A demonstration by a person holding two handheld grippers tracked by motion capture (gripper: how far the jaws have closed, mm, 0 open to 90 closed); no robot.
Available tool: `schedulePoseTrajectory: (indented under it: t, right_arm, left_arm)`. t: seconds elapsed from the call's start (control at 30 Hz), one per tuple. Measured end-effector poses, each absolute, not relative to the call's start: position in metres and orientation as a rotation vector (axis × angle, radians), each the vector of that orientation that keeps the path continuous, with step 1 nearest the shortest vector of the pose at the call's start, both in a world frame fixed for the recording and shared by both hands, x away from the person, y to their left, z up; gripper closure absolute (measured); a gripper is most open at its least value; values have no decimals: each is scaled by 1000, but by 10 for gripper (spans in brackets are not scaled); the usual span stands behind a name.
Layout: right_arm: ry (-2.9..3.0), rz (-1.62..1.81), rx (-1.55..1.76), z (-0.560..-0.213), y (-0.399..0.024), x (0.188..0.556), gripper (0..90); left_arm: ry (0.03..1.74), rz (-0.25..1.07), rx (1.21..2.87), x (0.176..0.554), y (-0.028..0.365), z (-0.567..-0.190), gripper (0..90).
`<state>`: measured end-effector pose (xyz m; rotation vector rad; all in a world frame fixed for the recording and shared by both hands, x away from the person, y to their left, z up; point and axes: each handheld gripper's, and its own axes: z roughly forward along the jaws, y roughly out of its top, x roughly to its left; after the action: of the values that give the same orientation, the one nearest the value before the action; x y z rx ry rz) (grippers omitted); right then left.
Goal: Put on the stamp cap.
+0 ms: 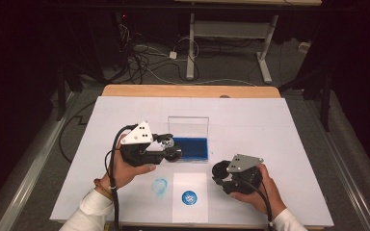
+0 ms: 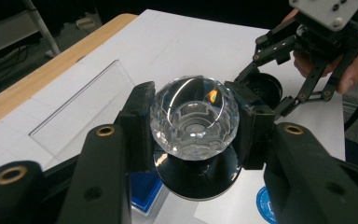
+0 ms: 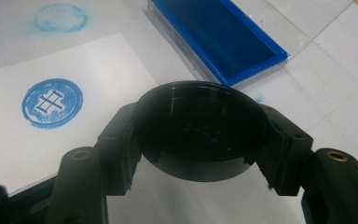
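Here, left gripper (image 2: 193,121) jaws pinching crystal-handled stamp (image 2: 194,119), right gripper (image 3: 200,135) jaws pinching black cap (image 3: 200,133), blue seal print (image 3: 52,102) characters unreadable

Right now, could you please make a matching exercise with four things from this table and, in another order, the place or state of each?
Things:
1. crystal-topped stamp
2. black cap
3. blue ink pad
4. blue stamp print

Places or states:
A. on the white sheet of paper
B. clamped in the right gripper
C. lying in an open clear case
D. clamped in the left gripper

Pairs: 1-D, 2-B, 3-C, 4-A
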<state>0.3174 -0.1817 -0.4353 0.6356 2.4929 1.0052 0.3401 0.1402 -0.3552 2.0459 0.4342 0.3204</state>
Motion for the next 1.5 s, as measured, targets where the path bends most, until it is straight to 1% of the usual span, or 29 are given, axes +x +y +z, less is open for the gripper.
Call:
schedulePoseTrajectory:
  t: [0.1,0.83,1.5]
  right_arm:
    - [2497,1011,624,-435,-177,318,387]
    - [2483,1091,581,-423,-154,325,387]
    - [2525,1103,526,-430,-127,328,387]
  left_arm:
    - [434,351,2055,339,138,-354,541]
    - [411,330,2039,338,123,-353,541]
    - [391,266,2051,338,106,-368,541]
